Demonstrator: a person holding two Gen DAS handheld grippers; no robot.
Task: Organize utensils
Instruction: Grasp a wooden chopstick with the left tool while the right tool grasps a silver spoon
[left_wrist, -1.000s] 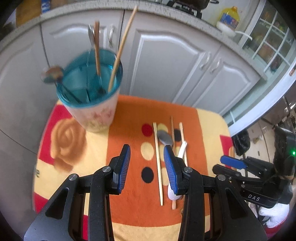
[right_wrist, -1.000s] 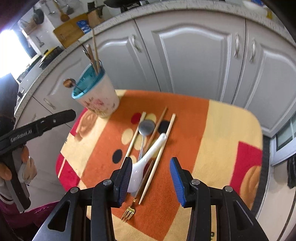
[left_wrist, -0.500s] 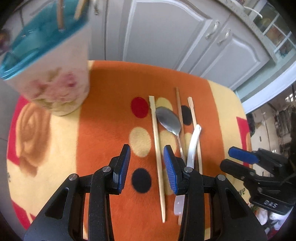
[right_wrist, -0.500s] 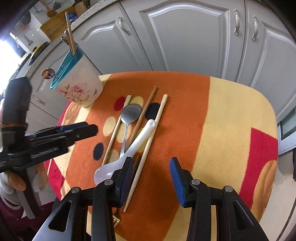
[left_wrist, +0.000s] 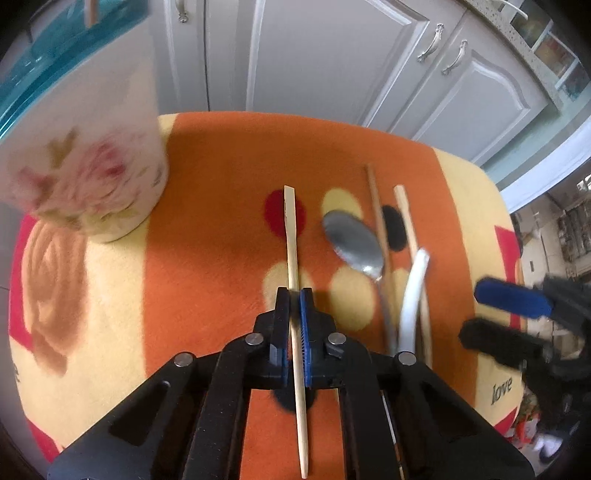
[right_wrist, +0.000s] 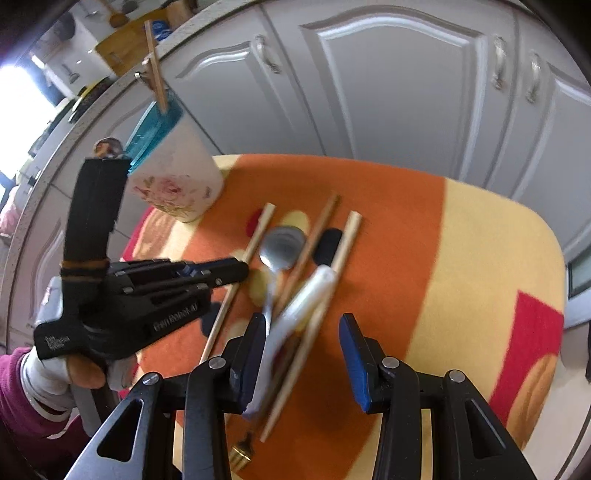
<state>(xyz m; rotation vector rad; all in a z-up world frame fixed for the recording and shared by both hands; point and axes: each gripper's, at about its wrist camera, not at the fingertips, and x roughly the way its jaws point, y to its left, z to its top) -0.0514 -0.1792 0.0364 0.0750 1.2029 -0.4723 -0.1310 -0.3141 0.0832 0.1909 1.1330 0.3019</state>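
Sorting progress: part done, by my reading; the floral holder (left_wrist: 85, 155) at upper left of the left wrist view already has utensils standing in it, and a loose row lies on the orange cloth (left_wrist: 207, 280).
Holder contents: in the right wrist view at least one wooden stick (right_wrist: 155, 62) and a round spoon end (right_wrist: 107, 146) rise above the teal rim; a full count cannot be made.
Left gripper (left_wrist: 294, 295): pads squeezed together on the pale chopstick (left_wrist: 291, 240), lower centre of frame; the stick still lies along the cloth.
Loose chopsticks: three more besides the gripped one, two pale (left_wrist: 408, 221) and one darker (left_wrist: 376, 206), right of centre; one pale stick shows clearly only in the right wrist view.
Spoons: one metal spoon (left_wrist: 352, 240), one white ceramic spoon (left_wrist: 413, 291).
Fork: one, gold tines (right_wrist: 242, 448) at the bottom edge of the right wrist view.
Right gripper (right_wrist: 303, 354): jaws closing, astride the white spoon and the sticks beside it, nothing pinched yet.
Left to do: seven loose pieces, counting the gripped one.
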